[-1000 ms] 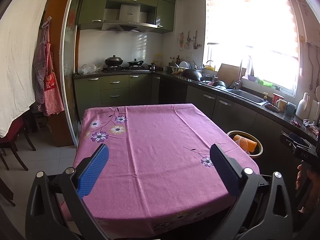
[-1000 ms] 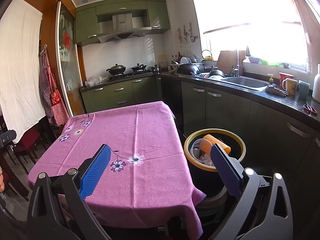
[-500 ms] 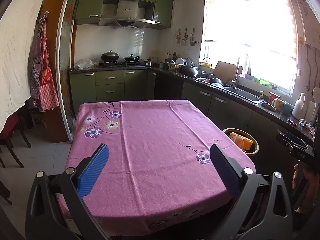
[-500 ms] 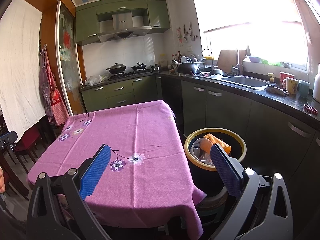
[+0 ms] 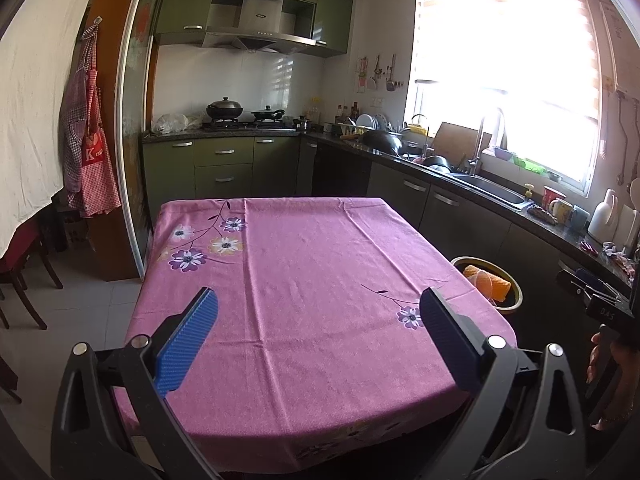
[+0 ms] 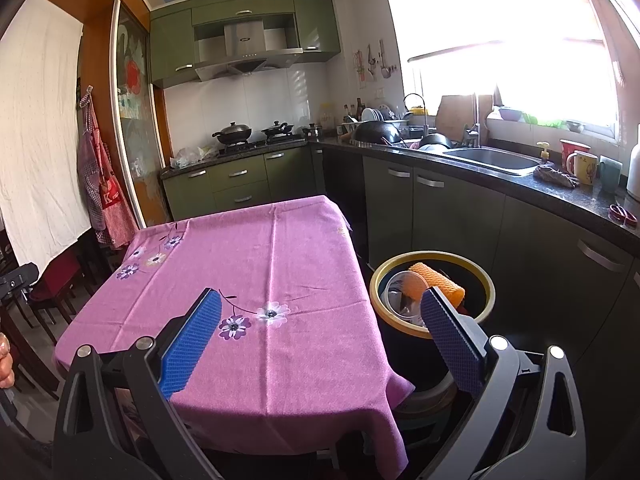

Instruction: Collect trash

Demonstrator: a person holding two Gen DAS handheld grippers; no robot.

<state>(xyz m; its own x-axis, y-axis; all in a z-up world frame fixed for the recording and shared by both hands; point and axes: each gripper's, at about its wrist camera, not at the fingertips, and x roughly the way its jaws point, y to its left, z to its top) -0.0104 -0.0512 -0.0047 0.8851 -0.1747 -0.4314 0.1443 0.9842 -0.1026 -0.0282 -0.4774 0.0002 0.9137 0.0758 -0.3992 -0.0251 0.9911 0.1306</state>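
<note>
A kitchen with green cabinets was shown from two fisheye cameras, each looking forward along a pair of gripper fingers; in the left wrist view, the left gripper point(image 5: 318, 334) was seen at the bottom of the frame with its blue-padded fingers spread wide apart and nothing held between them; a table point(image 5: 312, 264) covered by a pink cloth printed with purple and white flowers filled the centre of the frame, and no loose items could be made out on it; a trash bin point(image 5: 514, 286) with a yellow rim was placed on the floor just beside the table's right edge, in the right middle of the frame, and an orange ribbed roll point(image 5: 494, 282) was seen lying inside it; part of a hand point(image 5: 604, 368) was glimpsed at the lower right edge.

In the right wrist view, the right gripper point(image 6: 320, 330) was likewise shown at the bottom of the frame with its blue pads held well apart and empty; the trash bin point(image 6: 486, 280) appeared at centre right, partly hidden behind the right finger, and it was seen to hold the orange roll point(image 6: 440, 280) and a clear plastic cup point(image 6: 402, 294); the table point(image 6: 256, 272) lay to the left of the bin; a dark counter with a steel sink point(image 6: 492, 158) ran along the right side beneath a bright window, and mugs point(image 6: 582, 162) were stood near the sink; two lidded pans were set on a stove point(image 6: 256, 142) at the back centre; aprons point(image 6: 102, 184) were hung at the left of the frame.
</note>
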